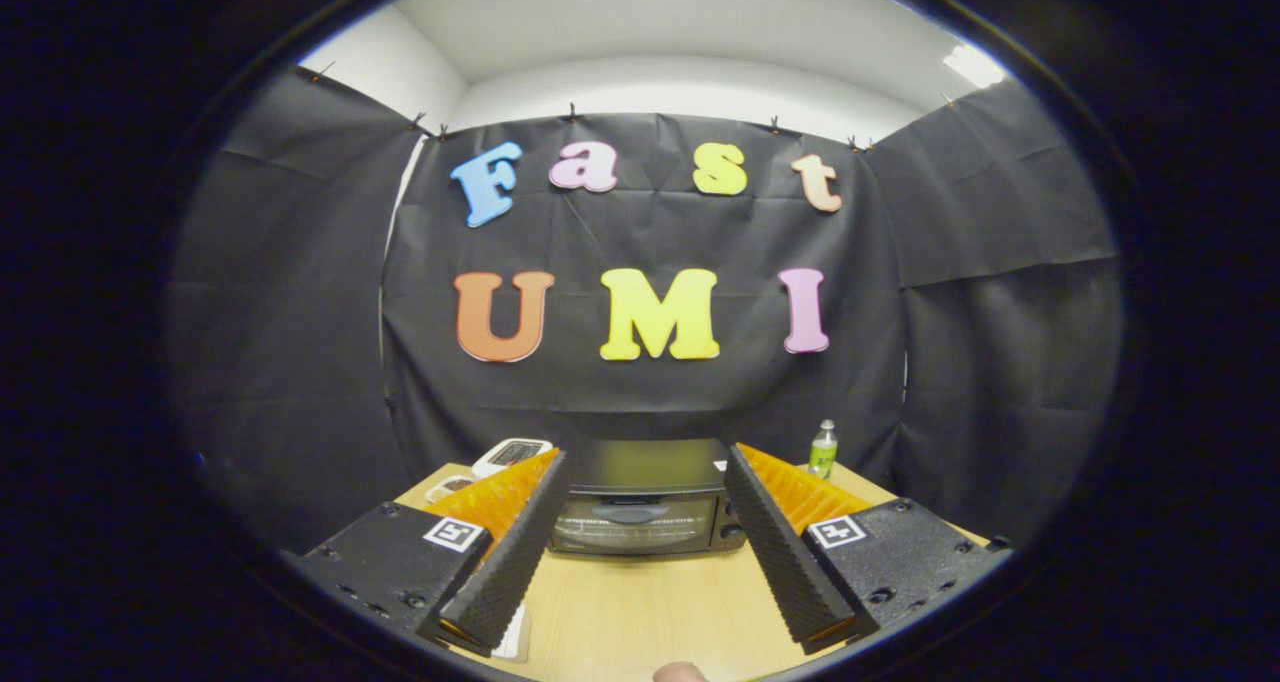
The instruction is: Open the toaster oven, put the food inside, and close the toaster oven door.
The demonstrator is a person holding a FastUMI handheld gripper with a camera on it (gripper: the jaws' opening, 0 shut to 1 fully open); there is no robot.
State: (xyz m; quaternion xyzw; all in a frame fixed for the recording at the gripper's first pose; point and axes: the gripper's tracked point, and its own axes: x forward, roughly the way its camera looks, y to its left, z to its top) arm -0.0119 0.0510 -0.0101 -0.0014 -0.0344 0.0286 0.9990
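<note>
1. Two fingers of the gripper are seen spread wide apart over the table, with nothing held between them.
2. Framed in the gap between the fingers, beyond their tips, the oven is seen standing on the table with its door closed and its handle across the top of the glass.
3. Knobs are seen on the oven's right side, partly hidden by the right finger.
4. Left of the oven, behind the left finger, a white device and a small plate are seen; what lies on the plate cannot be told.
5. Right of the oven, near the table's far corner, a small bottle with a green label is seen standing upright.
6. Behind the oven, black cloth is hung as a wall.
</note>
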